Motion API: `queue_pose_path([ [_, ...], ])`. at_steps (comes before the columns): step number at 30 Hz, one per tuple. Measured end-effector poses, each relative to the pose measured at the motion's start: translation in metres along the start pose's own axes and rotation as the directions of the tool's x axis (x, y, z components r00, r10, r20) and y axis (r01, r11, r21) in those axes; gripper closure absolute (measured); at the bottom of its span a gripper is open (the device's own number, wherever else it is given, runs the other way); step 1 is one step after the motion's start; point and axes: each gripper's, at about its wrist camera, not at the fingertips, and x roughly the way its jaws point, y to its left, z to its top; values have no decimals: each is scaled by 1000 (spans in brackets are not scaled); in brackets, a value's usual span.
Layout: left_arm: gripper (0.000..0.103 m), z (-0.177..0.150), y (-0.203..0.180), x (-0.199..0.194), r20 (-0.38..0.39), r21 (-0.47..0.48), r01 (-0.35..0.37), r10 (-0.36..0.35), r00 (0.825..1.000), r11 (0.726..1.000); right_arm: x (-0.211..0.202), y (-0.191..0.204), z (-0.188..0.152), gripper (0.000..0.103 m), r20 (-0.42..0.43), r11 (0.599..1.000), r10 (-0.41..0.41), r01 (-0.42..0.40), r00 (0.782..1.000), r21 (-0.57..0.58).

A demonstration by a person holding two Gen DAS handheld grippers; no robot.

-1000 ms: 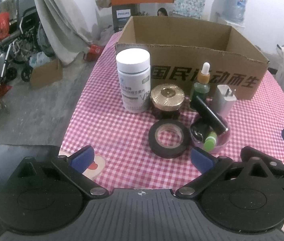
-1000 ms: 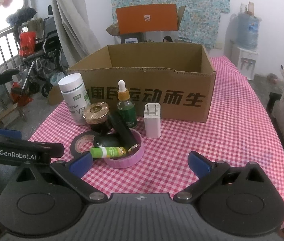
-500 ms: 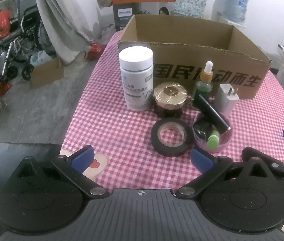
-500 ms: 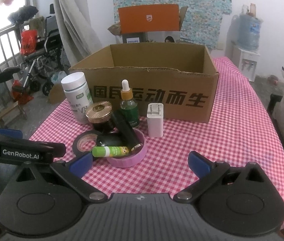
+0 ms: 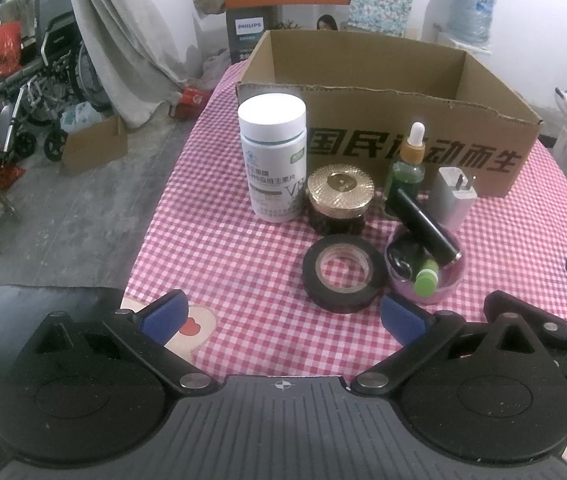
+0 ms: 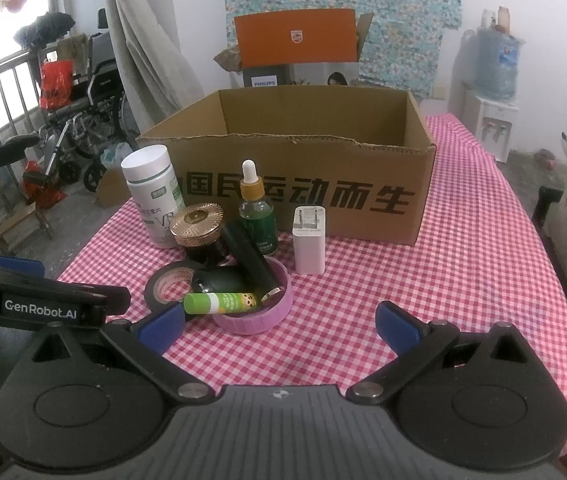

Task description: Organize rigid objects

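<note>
An open cardboard box (image 5: 411, 132) (image 6: 307, 184) stands at the back of the checked table. In front of it stand a white pill bottle (image 5: 274, 156) (image 6: 153, 194), a gold-lidded jar (image 5: 339, 196) (image 6: 199, 228), a green dropper bottle (image 5: 408, 168) (image 6: 256, 210) and a white charger (image 5: 453, 196) (image 6: 309, 240). A black tape roll (image 5: 345, 274) (image 6: 169, 282) lies flat. A pink lid (image 5: 441, 284) (image 6: 257, 312) holds a black tube (image 5: 427, 226) and a green glue stick (image 6: 221, 303). My left gripper (image 5: 281, 316) is open, short of the tape roll. My right gripper (image 6: 279, 324) is open, just before the pink lid.
The table's left edge (image 5: 151, 224) drops to a grey floor with a wheelchair (image 5: 51, 80) and a small carton (image 5: 95, 144). An orange box (image 6: 297, 42) stands behind the cardboard box. A water dispenser (image 6: 495, 92) is at the back right. The other gripper's arm (image 6: 39, 300) crosses the right wrist view's left side.
Both grippers have edged forward toward the objects, which now look slightly larger. Neither gripper's opening has changed and no object has moved.
</note>
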Motion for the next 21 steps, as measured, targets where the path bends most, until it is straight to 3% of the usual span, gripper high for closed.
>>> queue_pose_path([
  [21,0,-1,-1,-2,13,12,2,-2,1000,1000,-1,-5,1,0,12,1000,-3,3,1000,16],
])
